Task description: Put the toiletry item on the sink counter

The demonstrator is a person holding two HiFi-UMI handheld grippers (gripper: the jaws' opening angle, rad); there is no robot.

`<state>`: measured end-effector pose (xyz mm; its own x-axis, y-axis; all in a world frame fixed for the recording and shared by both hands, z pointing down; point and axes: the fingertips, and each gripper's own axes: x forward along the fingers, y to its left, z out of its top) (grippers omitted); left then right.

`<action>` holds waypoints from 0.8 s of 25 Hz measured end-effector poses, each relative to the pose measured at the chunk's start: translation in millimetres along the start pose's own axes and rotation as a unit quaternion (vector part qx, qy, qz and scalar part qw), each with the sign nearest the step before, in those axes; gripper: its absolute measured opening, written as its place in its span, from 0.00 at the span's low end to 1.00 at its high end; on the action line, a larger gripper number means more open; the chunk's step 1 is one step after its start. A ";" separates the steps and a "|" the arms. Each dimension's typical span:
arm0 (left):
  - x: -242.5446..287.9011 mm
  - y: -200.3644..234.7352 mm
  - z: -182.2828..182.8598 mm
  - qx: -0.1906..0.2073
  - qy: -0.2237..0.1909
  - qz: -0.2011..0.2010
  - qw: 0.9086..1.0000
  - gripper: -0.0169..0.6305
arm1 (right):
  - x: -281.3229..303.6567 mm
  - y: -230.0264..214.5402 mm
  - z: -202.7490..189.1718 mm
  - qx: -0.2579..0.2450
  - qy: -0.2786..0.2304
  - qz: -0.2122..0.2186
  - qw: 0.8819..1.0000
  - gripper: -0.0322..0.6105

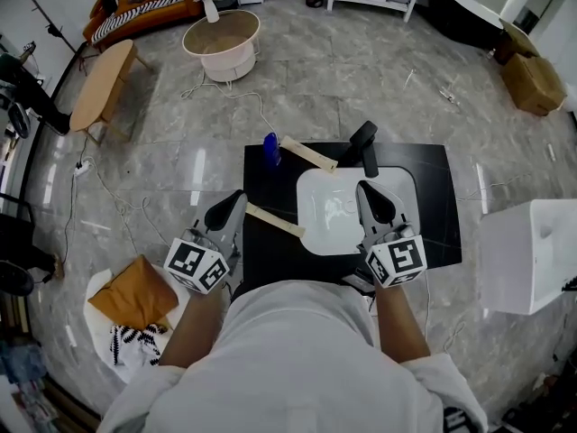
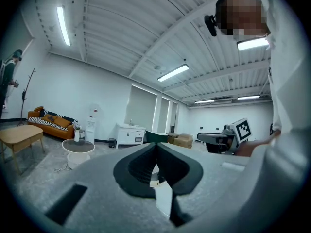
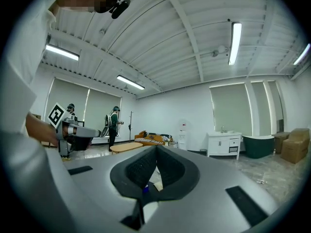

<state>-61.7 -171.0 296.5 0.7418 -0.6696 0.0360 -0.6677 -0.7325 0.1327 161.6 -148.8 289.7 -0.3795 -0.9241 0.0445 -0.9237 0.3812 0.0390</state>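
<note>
We hold both grippers low at the front edge of the counter (image 1: pixel 437 197). The left gripper (image 1: pixel 230 207) and right gripper (image 1: pixel 372 197) each have jaws pressed together w/ nothing between, so prob. we are between steps. The blue item (image 1: pixel 271 149), which we think is the toiletry one, stands already at the back-left corner. One beige stick (image 1: pixel 308 153) lies beside it, another (image 1: pixel 275 220) by the left edge. The basin (image 1: pixel 311 188) looks empty
</note>
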 end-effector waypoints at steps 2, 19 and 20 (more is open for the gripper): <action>2.4 -6.0 0.5 0.000 0.003 0.002 1.000 0.05 | -3.6 -4.5 -0.7 0.001 -0.002 0.004 1.000 0.07; 10.0 -37.4 -38.5 -0.014 0.047 0.022 0.999 0.05 | 1.7 -24.8 -40.3 0.042 -0.008 0.067 0.997 0.07; 9.7 -35.7 -40.4 -0.014 0.049 0.025 0.998 0.05 | 3.1 -25.9 -41.8 0.043 -0.009 0.066 0.997 0.07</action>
